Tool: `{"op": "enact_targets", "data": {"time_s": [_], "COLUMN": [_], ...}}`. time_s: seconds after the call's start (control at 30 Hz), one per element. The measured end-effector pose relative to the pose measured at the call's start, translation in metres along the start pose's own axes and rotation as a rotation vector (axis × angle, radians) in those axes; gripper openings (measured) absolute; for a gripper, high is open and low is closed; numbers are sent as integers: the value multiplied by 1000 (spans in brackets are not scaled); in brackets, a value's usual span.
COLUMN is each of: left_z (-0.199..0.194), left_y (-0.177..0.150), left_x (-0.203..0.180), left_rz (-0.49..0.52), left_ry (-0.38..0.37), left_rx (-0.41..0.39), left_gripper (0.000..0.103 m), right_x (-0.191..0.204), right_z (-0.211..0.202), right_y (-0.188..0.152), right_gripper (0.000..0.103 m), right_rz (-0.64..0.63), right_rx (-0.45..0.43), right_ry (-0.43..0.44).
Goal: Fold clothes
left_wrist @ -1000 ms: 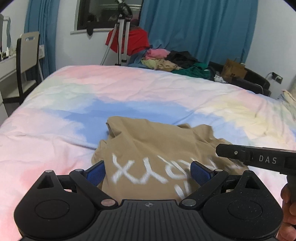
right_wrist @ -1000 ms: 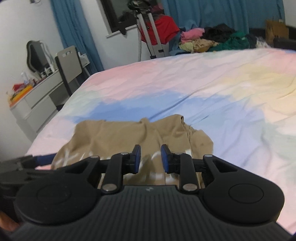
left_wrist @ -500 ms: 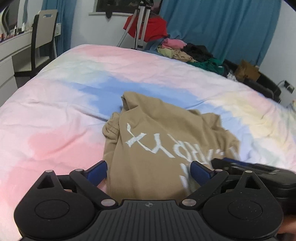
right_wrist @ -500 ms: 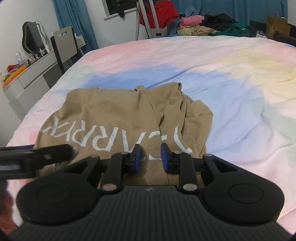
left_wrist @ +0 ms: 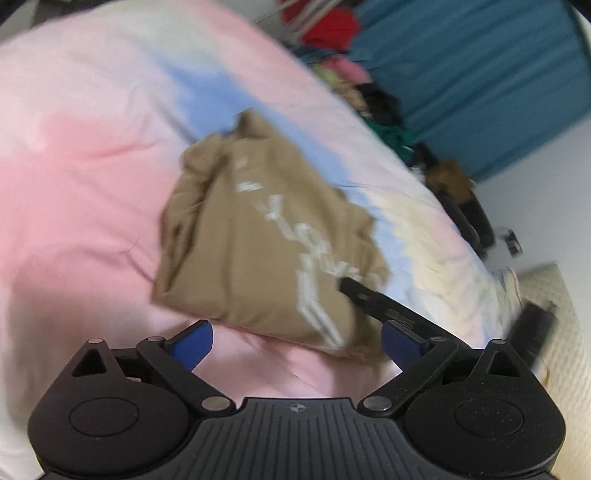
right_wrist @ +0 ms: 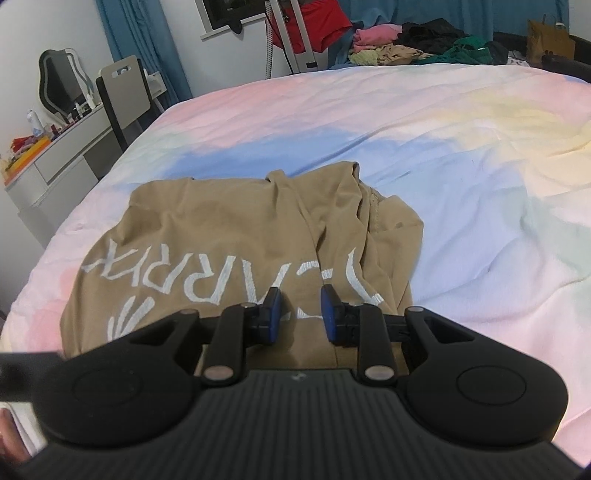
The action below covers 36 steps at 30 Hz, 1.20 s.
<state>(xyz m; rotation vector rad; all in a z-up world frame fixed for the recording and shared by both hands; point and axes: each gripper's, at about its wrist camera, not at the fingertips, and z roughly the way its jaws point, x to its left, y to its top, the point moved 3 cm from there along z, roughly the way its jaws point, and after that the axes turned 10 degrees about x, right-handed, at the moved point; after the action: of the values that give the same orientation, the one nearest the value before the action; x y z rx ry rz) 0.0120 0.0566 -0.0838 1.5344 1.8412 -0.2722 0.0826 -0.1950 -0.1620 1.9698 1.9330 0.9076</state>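
I see the shirt (right_wrist: 236, 254), tan with white lettering, lying partly folded on the pastel bedspread (right_wrist: 461, 155), bunched along its right side in the right wrist view. My right gripper (right_wrist: 300, 314) hovers low over the shirt's near edge, its blue pads (right_wrist: 274, 314) close together with a narrow gap between them; nothing sits in that gap, so it is released and empty.

My left gripper (left_wrist: 297, 343) is spread wide, its blue pads (left_wrist: 194, 341) far apart and holding nothing. Its view is tilted and blurred. There the shirt (left_wrist: 258, 236) lies just ahead of the fingers, its near edge between the two pads but apart from them. A dark arm of the other tool crosses over the shirt's right corner in that view.

At the far edge of the bed I see a clothes pile (right_wrist: 413, 48), a red garment (right_wrist: 317, 22) on a stand, blue curtains (left_wrist: 461, 74), and a chair (right_wrist: 123, 92) beside a dresser (right_wrist: 55, 155) at the left.
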Motion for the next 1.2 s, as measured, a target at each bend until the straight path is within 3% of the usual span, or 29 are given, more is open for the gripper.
{"op": "enact_targets", "data": {"time_s": [0.1, 0.27, 0.37, 0.47, 0.6, 0.7, 0.8, 0.87, 1.03, 1.2], "left_z": [6, -4, 0, 5, -2, -11, -14, -14, -2, 23], "left_y": [8, 13, 13, 15, 14, 10, 7, 6, 7, 11], "left_x": [16, 27, 29, 33, 31, 24, 24, 26, 18, 18], "left_rz": [-92, -166, -178, -200, -194, -151, -161, -182, -169, -165], "left_ry": [48, -109, -115, -95, -91, -105, -140, -158, -289, -233], "left_rx": [-37, -84, -70, -60, -79, -92, -70, -37, 37, 82], "left_gripper": [83, 84, 84, 66, 57, 61, 72, 74, 75, 74], "right_x": [-3, -3, -7, -11, -16, -23, -29, -30, -26, -22], "right_z": [0, -1, -2, -4, -16, -37, -50, -55, -52, -45], "right_y": [0, 1, 2, 3, 6, 9, 9, 9, 10, 9], "right_gripper": [26, 26, 26, 26, 29, 30, 42, 56, 56, 56], "right_rz": [19, 37, 76, 106, 165, 245, 307, 322, 329, 331], "right_rx": [2, -1, -1, -4, -22, -48, -44, -42, -14, 12], "right_ry": [11, 15, 36, 55, 89, 209, 343, 374, 392, 415]}}
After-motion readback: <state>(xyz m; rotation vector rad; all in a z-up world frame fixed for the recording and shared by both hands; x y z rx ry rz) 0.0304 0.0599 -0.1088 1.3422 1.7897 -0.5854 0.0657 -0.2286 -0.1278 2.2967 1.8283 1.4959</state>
